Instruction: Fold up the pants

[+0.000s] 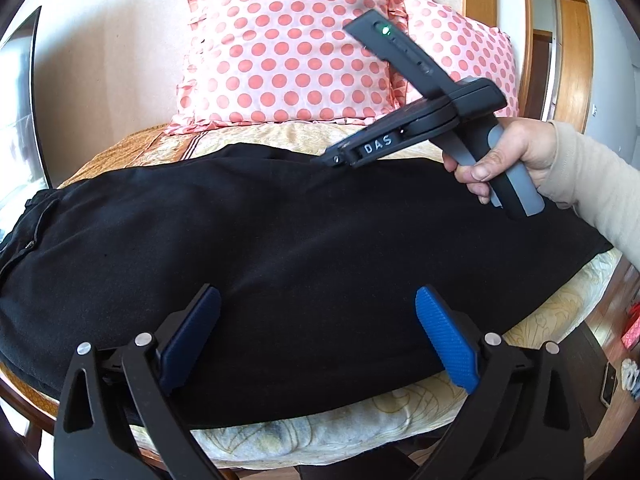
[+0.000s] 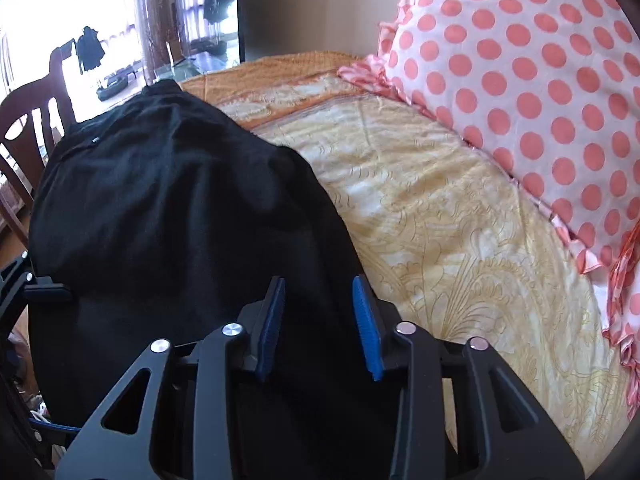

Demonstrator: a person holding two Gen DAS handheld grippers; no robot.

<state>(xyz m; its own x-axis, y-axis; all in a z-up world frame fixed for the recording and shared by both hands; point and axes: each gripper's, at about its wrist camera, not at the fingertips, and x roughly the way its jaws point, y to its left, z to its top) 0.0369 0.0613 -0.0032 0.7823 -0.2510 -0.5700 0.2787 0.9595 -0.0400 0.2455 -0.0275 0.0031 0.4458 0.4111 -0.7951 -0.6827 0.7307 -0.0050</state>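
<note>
Pants [image 1: 280, 248], black, lie lengthwise across a yellow patterned bedspread [image 1: 560, 304], running from the left edge of the left wrist view to the right edge, waistband end with a seam and pocket detail at far left. Fabric appears doubled over, one layer on another, mostly flat with shallow creases.

Left gripper [image 1: 316, 332] sits over the near edge of the pants, its blue-padded fingers [image 1: 448, 340] spread wide apart, nothing between them; contact with the cloth cannot be confirmed.

Behind the pants, a pink polka-dot pillow [image 1: 288, 44] with a frilled border stands against the wall, a second matching pillow [image 1: 464, 44] partly hidden behind it at right.

Right gripper [image 2: 319, 320], seen from the left wrist camera at upper right, is held by the person's right hand [image 1: 504, 156] above the far edge of the pants, tip angled down toward the cloth. In its own view its blue pads [image 2: 366, 328] stand parted by a moderate gap, nothing clamped, with the black fabric beneath and ahead of them. Bedspread and pillow lie to the right there; a wooden chair [image 2: 24, 128] and bright window stand at far left.
</note>
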